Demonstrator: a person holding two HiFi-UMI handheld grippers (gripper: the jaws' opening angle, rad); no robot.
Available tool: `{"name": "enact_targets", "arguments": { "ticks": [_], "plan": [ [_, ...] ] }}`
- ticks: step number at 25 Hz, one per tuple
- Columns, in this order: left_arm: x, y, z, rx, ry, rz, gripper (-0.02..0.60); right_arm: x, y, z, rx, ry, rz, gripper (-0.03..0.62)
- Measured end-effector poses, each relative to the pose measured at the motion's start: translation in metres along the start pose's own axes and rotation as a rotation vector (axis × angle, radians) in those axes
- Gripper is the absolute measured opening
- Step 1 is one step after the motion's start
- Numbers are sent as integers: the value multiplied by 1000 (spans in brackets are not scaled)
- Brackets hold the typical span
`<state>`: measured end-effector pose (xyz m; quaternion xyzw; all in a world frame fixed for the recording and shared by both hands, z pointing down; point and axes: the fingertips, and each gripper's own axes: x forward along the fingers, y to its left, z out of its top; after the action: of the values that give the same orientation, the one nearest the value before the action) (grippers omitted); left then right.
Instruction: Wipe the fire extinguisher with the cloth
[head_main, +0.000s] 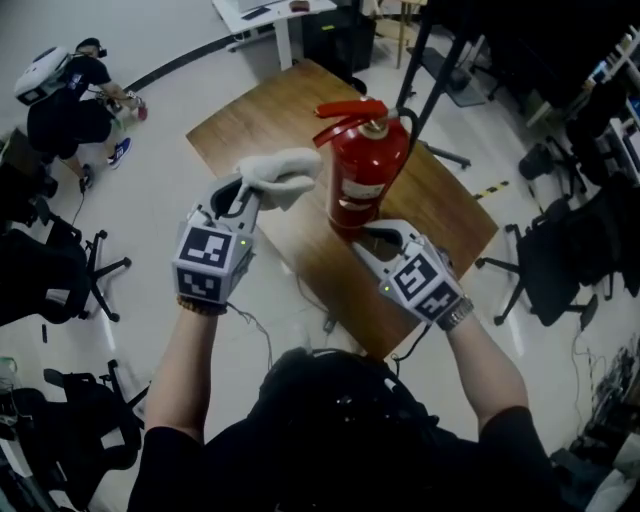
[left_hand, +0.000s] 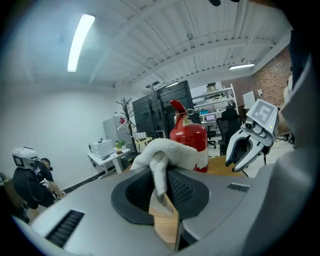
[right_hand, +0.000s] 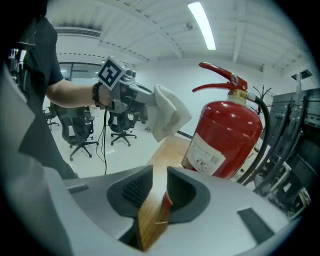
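Note:
A red fire extinguisher (head_main: 365, 165) with a black hose stands upright on a brown wooden table (head_main: 250, 130). My left gripper (head_main: 243, 190) is shut on a white cloth (head_main: 282, 175), held up just left of the cylinder and apart from it. In the left gripper view the cloth (left_hand: 170, 150) bulges out of the jaws (left_hand: 161, 182), with the extinguisher (left_hand: 192, 137) behind it. My right gripper (head_main: 385, 235) sits low at the extinguisher's near base. Its jaws (right_hand: 155, 187) stand partly open with only tabletop showing between them; the extinguisher (right_hand: 227, 142) is ahead and to the right.
Black office chairs stand left (head_main: 60, 275) and right (head_main: 560, 250) of the table. A person (head_main: 65, 100) crouches on the floor at far left. A white desk (head_main: 270, 15) stands at the back. The table's near corner (head_main: 375, 345) lies just below my right gripper.

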<state>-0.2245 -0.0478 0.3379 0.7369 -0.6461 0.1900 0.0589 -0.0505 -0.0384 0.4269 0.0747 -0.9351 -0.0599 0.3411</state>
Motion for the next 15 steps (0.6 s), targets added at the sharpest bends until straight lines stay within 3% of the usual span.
{"name": "enact_targets", "arguments": {
  "ticks": [8,15],
  "plan": [
    [35,47,45,-16,-123,-98,48,10,-1,5,110,59,-105,98],
    [63,40,95,10,-237,-220,48,3,-12,3,174,86,-192,98]
  ]
}}
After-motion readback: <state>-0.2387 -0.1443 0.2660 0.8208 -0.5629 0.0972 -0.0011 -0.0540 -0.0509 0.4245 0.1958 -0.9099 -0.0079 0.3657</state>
